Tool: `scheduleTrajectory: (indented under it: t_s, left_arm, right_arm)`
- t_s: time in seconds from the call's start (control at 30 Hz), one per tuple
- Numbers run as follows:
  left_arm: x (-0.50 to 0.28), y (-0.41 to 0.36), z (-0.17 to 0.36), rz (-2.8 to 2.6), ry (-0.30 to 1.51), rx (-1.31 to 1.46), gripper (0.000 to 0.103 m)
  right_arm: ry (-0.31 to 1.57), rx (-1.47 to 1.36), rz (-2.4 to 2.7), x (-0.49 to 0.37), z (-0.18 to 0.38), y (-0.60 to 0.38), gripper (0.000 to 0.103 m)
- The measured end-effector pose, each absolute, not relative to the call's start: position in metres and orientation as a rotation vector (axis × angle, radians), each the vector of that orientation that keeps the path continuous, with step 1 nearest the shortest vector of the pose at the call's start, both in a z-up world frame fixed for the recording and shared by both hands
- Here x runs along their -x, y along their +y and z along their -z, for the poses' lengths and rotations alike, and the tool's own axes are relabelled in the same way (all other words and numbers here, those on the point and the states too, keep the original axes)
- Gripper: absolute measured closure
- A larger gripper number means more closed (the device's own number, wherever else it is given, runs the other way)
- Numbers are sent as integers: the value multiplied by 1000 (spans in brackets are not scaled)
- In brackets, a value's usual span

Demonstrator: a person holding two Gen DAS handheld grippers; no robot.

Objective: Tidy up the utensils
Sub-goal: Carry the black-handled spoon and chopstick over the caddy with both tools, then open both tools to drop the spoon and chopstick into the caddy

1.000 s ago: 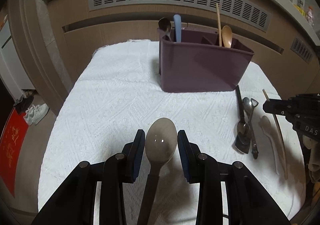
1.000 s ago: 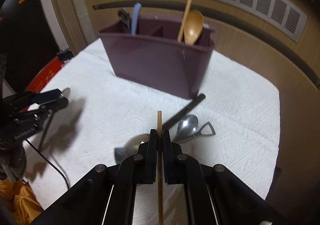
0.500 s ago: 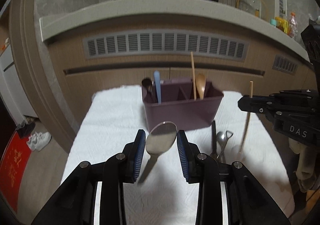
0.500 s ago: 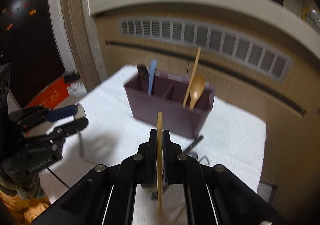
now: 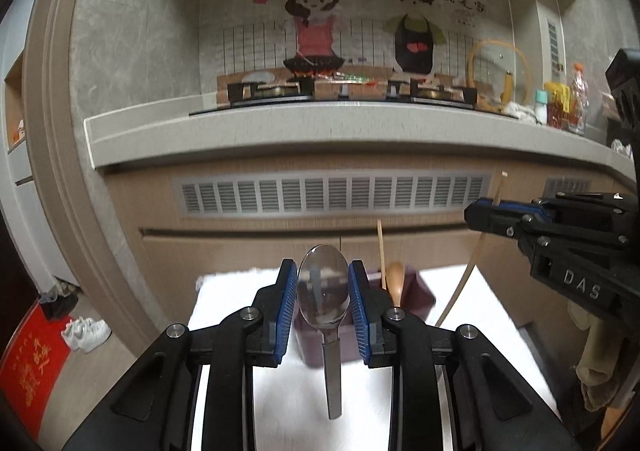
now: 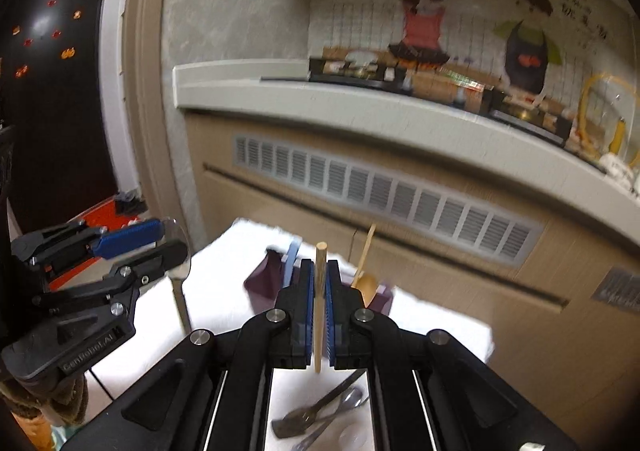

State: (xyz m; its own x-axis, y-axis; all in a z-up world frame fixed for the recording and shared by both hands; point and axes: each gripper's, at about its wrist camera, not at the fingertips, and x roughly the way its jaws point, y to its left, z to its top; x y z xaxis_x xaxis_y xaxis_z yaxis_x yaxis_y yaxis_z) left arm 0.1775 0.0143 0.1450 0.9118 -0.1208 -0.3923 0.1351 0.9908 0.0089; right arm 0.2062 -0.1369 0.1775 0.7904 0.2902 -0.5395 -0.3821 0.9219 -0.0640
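Note:
My left gripper [image 5: 322,266] grips a metal spoon [image 5: 323,293] by its bowl, the handle hanging straight down; its jaws are closing on the bowl. The right wrist view has that gripper [image 6: 168,238] high at the left, spoon [image 6: 182,303] dangling. My right gripper [image 6: 320,267] is shut on a thin wooden chopstick [image 6: 319,319] that stands upright through the pads. In the left wrist view it [image 5: 477,213] hovers at the right with the chopstick [image 5: 464,283] curving down. Below both stands the purple caddy [image 5: 420,291] [image 6: 260,283], holding a wooden spoon [image 5: 395,283] and a blue utensil [image 6: 291,263].
A white cloth covers the table [image 5: 480,331] [image 6: 224,291]. Several loose utensils [image 6: 320,411] lie on it under my right gripper. Behind the table are a vented cabinet [image 5: 336,195] and a countertop [image 5: 280,131]. Shoes [image 5: 86,333] and a red mat [image 5: 32,367] lie on the floor at the left.
Both grippers have risen well above the table with the spoon and the chopstick. The views have tilted up, so the caddy now sits low and the countertop and wall fill the frame.

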Motion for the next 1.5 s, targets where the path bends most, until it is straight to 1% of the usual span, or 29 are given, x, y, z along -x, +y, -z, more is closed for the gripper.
scheduleTrajectory:
  t_s: [0.27, 0.47, 0.6, 0.87, 1.03, 1.3, 1.37, 1.4, 1.43, 1.47, 1.5]
  left_arm:
    - [-224, 10, -182, 157, 346, -17, 77]
    - [-265, 2, -174, 192, 412, 1, 77]
    - [-288, -2, -154, 198, 468, 7, 77]
    - [-331, -8, -104, 181, 586, 18, 77]
    - [-349, -5, -79, 176, 638, 39, 77]
    - [-368, 2, -47, 187, 706, 76, 77]
    - [-370, 5, -42, 179, 712, 82, 75]
    - [-369, 7, -41, 173, 712, 84, 75]
    - [-365, 8, -40, 166, 709, 80, 74]
    - [-363, 10, -40, 162, 704, 76, 70]
    - [-355, 11, -40, 155, 689, 67, 66]
  right_arm:
    - [445, 176, -327, -238, -221, -138, 98]
    - [463, 179, -315, -271, -219, -141, 98]
    - [535, 151, -304, -298, -198, -152, 98]
    - [693, 90, -301, -341, -133, -165, 98]
    - [765, 62, -310, -359, -101, -168, 98]
    - [824, 40, -346, -372, -67, -166, 97]
    - [828, 47, -364, -372, -61, -163, 96]
    - [839, 50, -374, -371, -58, -161, 93]
    - [850, 55, -379, -371, -54, -160, 83]
    - [850, 61, -375, -368, -51, -161, 76]
    - [843, 67, -365, -367, -51, -161, 63]
